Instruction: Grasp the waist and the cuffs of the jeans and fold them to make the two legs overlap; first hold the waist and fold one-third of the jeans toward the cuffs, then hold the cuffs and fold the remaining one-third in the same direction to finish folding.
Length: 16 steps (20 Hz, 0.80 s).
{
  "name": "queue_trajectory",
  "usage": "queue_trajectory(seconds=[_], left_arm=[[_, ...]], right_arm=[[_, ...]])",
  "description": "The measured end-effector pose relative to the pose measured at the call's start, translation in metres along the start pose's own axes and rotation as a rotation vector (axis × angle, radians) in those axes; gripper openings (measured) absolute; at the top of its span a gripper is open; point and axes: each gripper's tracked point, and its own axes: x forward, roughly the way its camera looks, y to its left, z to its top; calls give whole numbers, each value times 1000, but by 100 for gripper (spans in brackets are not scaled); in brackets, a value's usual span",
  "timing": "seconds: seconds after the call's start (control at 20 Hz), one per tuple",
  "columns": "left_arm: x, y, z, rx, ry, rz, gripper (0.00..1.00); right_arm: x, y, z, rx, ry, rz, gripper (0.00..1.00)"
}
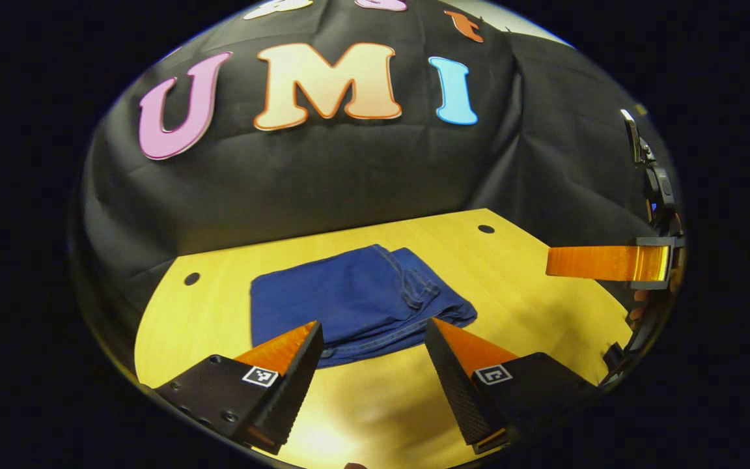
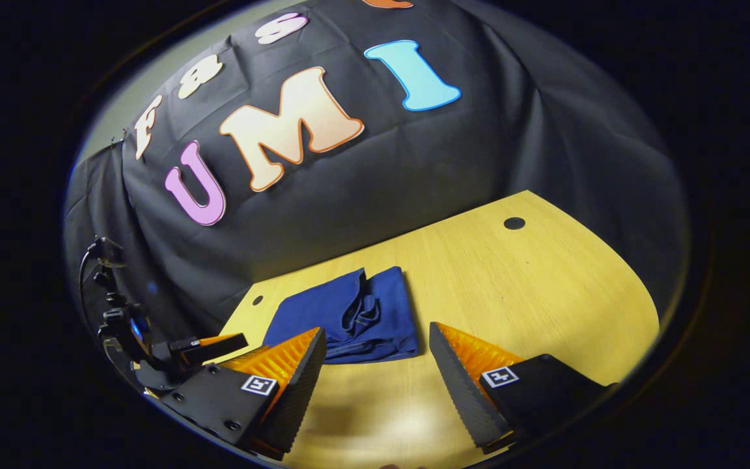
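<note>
Denim: dark blue jeans, folded into a compact bundle, lying flat on the table, centre of the left gripper view, just beyond the fingertips. Seams & a pocket edge run along the right part of the bundle; layered folded edges face the camera.
Jeans, other view: same bundle lower centre-left in the right gripper view, near the table's back-left corner.
Table: pale wood top w/ small dark round holes near the back corners.
Left gripper: bottom of the left gripper view, jaws wide apart, nothing between them, not touching the denim; also at lower left edge of the right gripper view.
Right gripper: bottom of the right gripper view, jaws spread wide, holding nothing, clear of the jeans; in the left gripper view one finger pokes in from the right edge, above the table, well apart from the bundle.
Backdrop: black cloth wall behind the table.
</note>
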Motion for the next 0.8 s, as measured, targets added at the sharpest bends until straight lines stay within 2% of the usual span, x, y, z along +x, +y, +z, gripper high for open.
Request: queue_trajectory(seconds=[0.15, 0.35, 0.55, 0.8], left_arm=[[-25, 28, -6, -41, -27, 39, 93], [-40, 58, -24, -135, -2, 82, 93], [-45, 84, -32, -149, 16, 123, 93], [-51, 93, -28, -146, -2, 123, 93]], right_arm=[[-10, 22, -1, -11, -27, 8, 98], [-15, 49, -4, -19, -55, 25, 98], [-16, 59, -4, -45, -89, 12, 98], [-19, 67, -4, -52, -106, 5, 98]])
